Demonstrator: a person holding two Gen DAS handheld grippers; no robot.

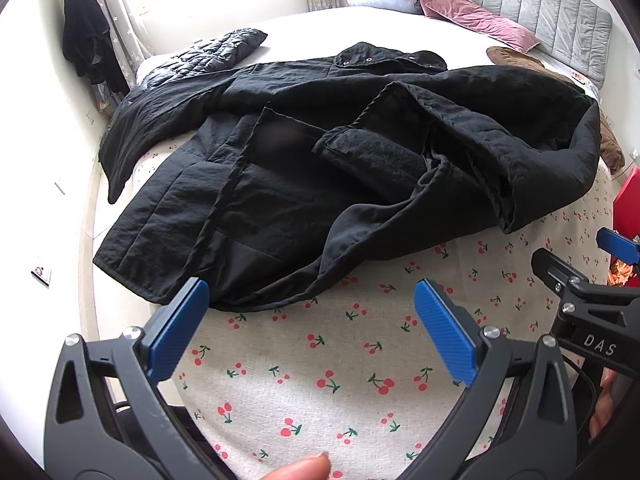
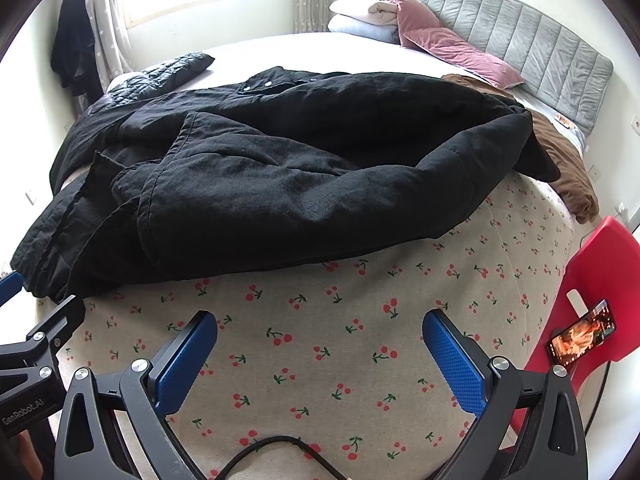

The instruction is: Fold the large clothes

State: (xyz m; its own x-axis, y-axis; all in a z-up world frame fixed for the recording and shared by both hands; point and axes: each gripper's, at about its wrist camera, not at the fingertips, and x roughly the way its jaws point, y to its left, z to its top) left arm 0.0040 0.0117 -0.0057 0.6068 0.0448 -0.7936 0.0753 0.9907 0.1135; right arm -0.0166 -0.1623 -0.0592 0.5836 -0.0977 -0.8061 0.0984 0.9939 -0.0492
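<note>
A large black padded coat [image 1: 320, 152] lies crumpled across the bed, its hem toward me and collar at the far side; it also shows in the right wrist view [image 2: 280, 176]. My left gripper [image 1: 312, 320] is open and empty, hovering over the cherry-print sheet [image 1: 340, 380] just short of the coat's hem. My right gripper [image 2: 320, 344] is open and empty over the same sheet [image 2: 320, 360], a little back from the coat's near edge. Each gripper shows at the edge of the other's view.
A dark quilted jacket [image 1: 208, 56] lies at the bed's far left. Pink pillows [image 1: 472, 12] and folded bedding sit by the grey headboard [image 1: 560, 12]. A brown garment [image 2: 568, 168] lies at right. A red chair [image 2: 592, 280] holds a phone [image 2: 582, 332].
</note>
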